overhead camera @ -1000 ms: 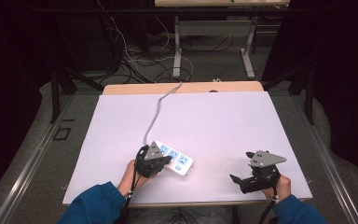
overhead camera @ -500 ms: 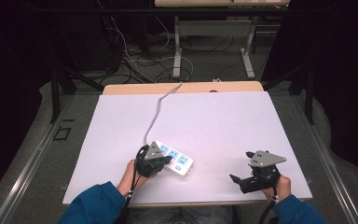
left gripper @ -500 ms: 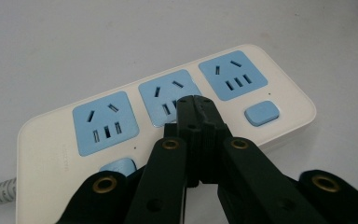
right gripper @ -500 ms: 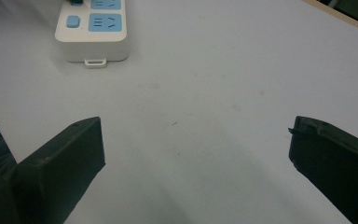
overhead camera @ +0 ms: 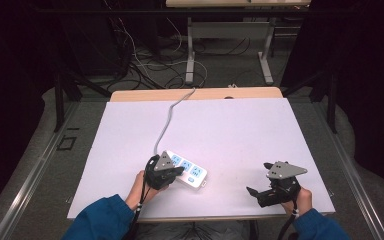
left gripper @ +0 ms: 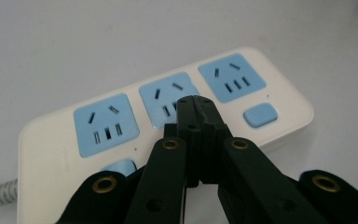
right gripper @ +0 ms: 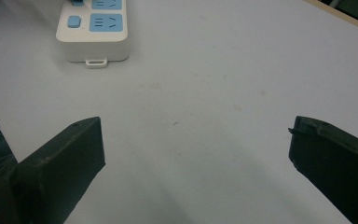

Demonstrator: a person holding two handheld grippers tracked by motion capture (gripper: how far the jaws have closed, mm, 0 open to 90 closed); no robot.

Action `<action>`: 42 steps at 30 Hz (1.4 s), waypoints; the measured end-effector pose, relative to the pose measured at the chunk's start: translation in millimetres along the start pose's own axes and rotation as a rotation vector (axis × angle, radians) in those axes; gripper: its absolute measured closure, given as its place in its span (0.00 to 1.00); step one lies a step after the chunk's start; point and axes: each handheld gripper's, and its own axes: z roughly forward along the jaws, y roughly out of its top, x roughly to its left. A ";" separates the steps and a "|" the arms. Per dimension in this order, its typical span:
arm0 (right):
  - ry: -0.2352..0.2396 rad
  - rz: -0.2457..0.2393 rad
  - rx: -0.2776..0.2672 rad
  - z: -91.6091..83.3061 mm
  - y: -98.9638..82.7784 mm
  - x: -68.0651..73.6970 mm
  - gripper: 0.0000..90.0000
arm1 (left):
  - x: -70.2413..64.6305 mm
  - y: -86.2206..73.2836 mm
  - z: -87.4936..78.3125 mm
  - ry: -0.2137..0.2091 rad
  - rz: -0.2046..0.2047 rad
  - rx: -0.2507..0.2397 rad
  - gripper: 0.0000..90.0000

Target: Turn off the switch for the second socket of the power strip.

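Left gripper (left gripper: 195,100), jaws pressed together, over white three-socket plastic power strip (overhead camera: 189,170), near-left on white table (overhead camera: 240,135); right gripper (overhead camera: 260,192) spread, near-right.

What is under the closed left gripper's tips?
The power strip: the left gripper, shut, sits over its middle blue socket. Contact is hidden by the tips.

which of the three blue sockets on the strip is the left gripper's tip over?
The middle socket on the power strip. The left gripper, jaws shut, has its tip over that socket's lower slots; the two end sockets sit uncovered on either side.
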 end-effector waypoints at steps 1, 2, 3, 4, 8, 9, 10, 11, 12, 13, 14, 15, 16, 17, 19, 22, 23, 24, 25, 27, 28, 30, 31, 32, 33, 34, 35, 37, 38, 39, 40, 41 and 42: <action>0.000 0.005 -0.005 0.3 -0.2 0.3 0.03 | 0.3 -0.2 -0.2 -0.001 -0.004 0.000 1.00; -0.004 0.004 -0.013 0.8 -0.4 0.4 0.03 | 0.3 -0.3 -0.4 0.001 -0.011 0.004 1.00; 0.000 0.004 0.001 0.0 -0.1 0.3 0.03 | 0.7 0.0 -0.3 0.008 -0.005 0.003 1.00; -0.004 0.007 -0.015 0.9 -0.4 0.7 0.03 | 0.9 0.0 -0.4 0.010 -0.007 0.004 1.00; -0.009 0.003 -0.014 0.2 -0.1 0.8 0.03 | 1.7 1.4 -1.5 0.015 -0.012 0.007 0.90; -0.009 0.003 -0.015 0.2 -0.2 0.8 0.03 | 1.8 2.2 -2.5 0.012 -0.012 0.004 0.87; -0.010 0.011 -0.015 0.2 -0.4 1.2 0.03 | 1.9 2.9 -3.2 0.018 -0.014 -0.006 0.85; -0.006 0.006 -0.018 0.5 -0.4 0.6 0.03 | 2.1 3.5 -4.3 0.016 -0.019 -0.007 0.82; -0.009 0.004 -0.019 0.5 -0.3 0.5 0.03 | 2.5 4.6 -6.5 0.021 -0.025 -0.004 0.79; -0.008 0.004 -0.016 -0.4 -0.2 0.8 0.03 | 3.6 5.1 -7.5 0.026 -0.021 -0.010 0.76; -0.008 0.003 -0.016 -0.4 -0.1 0.9 0.03 | 4.6 5.7 -9.2 0.034 -0.029 -0.021 0.73; -0.011 0.005 -0.016 -0.3 -0.1 1.1 0.03 | 5.5 6.3 -11.0 0.037 -0.031 -0.012 0.70; -0.011 0.004 -0.014 -0.3 -0.1 1.1 0.03 | 6.9 6.9 -12.9 0.044 -0.034 -0.023 0.67; -0.011 0.004 -0.014 -0.3 -0.1 1.2 0.03 | 7.2 7.2 -14.0 0.048 -0.043 -0.030 0.66; -0.010 0.009 -0.015 -0.4 -0.1 1.4 0.03 | 8.8 8.8 -17.6 0.056 -0.050 -0.028 0.61; -0.008 0.004 -0.017 -0.3 -0.3 0.5 0.03 | 9.9 9.6 -20.7 0.065 -0.054 -0.029 0.49; -0.007 0.003 -0.017 -0.3 -0.3 0.5 0.03 | 9.9 9.6 -21.7 0.068 -0.058 -0.030 0.45; -0.007 0.002 -0.017 -0.4 -0.2 0.6 0.03 | 10.0 9.6 -22.6 0.075 -0.055 -0.032 0.41; -0.008 0.003 -0.016 -0.5 -0.2 0.8 0.03 | 10.0 9.7 -23.5 0.075 -0.057 -0.029 0.39; -0.007 0.003 -0.016 -0.5 -0.2 0.8 0.03 | 10.3 9.6 -25.6 0.077 -0.059 -0.031 0.34; -0.006 0.003 -0.016 -0.5 -0.2 0.8 0.03 | 10.5 9.6 -27.0 0.076 -0.062 -0.028 0.31; -0.007 0.002 -0.016 -0.6 -0.1 0.8 0.03 | 11.7 8.9 -29.4 0.079 -0.061 -0.022 0.27; -0.005 0.003 -0.016 -0.6 -0.2 0.7 0.03 | 12.4 8.6 -30.9 0.083 -0.062 -0.017 0.24; -0.007 0.004 -0.017 -0.5 -0.2 0.7 0.03 | 12.7 7.7 -31.7 0.085 -0.069 -0.023 0.22; -0.005 0.006 -0.016 -0.6 -0.3 0.8 0.03 | 14.1 7.4 -33.8 0.093 -0.064 -0.017 0.20; -0.006 0.004 -0.017 -0.4 -0.3 0.6 0.03 | 14.6 6.9 -34.9 0.095 -0.068 -0.019 0.18; -0.002 0.006 -0.016 -0.5 -0.3 0.6 0.03 | 15.6 6.0 -36.9 0.102 -0.069 -0.023 0.18; -0.004 0.005 -0.017 -0.3 -0.3 0.5 0.03 | 17.0 5.0 -40.1 0.110 -0.069 -0.017 0.14; -0.003 0.007 -0.017 -0.5 -0.3 0.7 0.03 | 18.2 4.3 -42.0 0.117 -0.065 -0.011 0.12; -0.002 0.009 -0.016 -0.5 -0.4 0.6 0.03 | 18.5 3.1 -43.6 0.117 -0.073 -0.009 0.11; -0.001 0.006 -0.016 -0.3 -0.4 0.0 0.03 | 19.3 2.0 -44.8 0.122 -0.074 -0.009 0.09; -0.001 0.005 -0.016 -0.3 -0.5 0.0 0.03 | 20.0 1.1 -46.7 0.128 -0.072 -0.002 0.08; 0.001 0.007 -0.016 -0.5 -0.4 -0.1 0.03 | 20.8 0.3 -48.6 0.138 -0.067 0.000 0.06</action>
